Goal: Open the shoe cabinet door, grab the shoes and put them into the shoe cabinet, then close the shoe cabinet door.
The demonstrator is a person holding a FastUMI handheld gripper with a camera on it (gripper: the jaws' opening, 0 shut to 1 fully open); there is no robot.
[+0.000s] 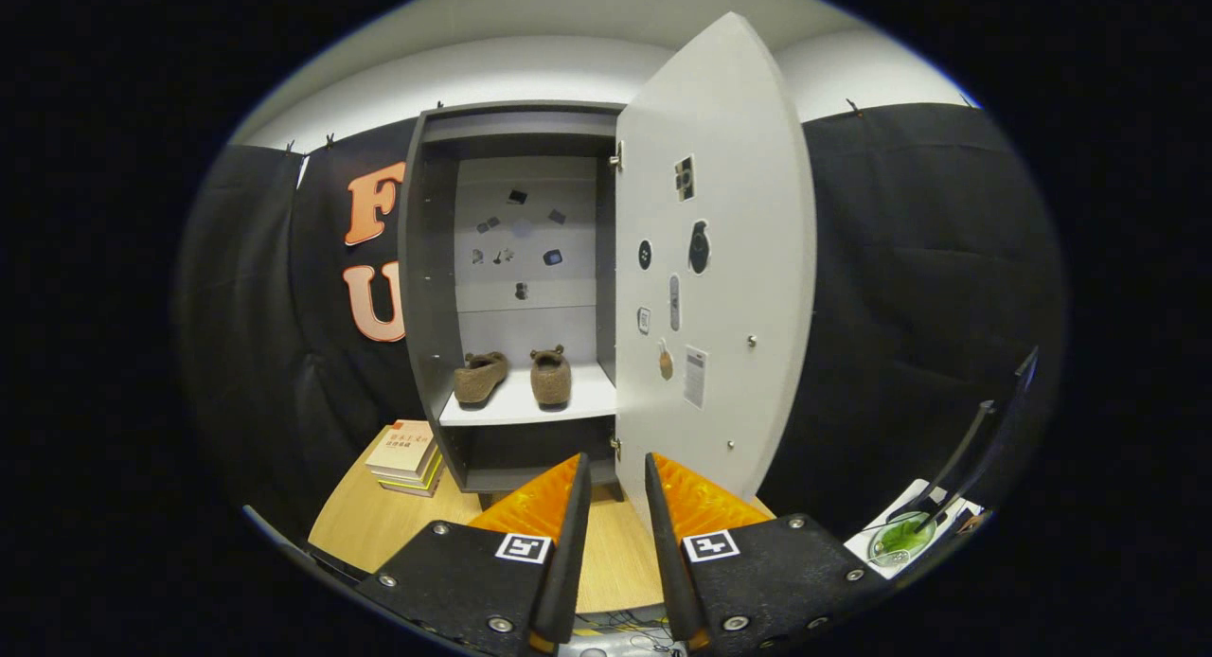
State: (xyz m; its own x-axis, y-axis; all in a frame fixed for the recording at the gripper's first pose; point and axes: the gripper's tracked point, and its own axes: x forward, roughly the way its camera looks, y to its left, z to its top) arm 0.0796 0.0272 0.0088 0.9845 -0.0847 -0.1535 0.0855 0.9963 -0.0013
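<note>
gripper view: jaws point(617, 472) slightly apart, empty, before open shoe cabinet door point(720, 259), shoes point(511, 375) shelved.

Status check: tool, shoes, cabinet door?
Tool empty, fingers slightly apart. Both shoes on cabinet shelf. Door wide open, just ahead of fingers, not yet closed.

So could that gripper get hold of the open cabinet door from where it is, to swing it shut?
Probably yes. The door stands wide open, its lower edge just ahead of the gripper, whose fingers are slightly apart and hold nothing. Nothing lies between them and the door; both shoes already sit on the shelf.
</note>
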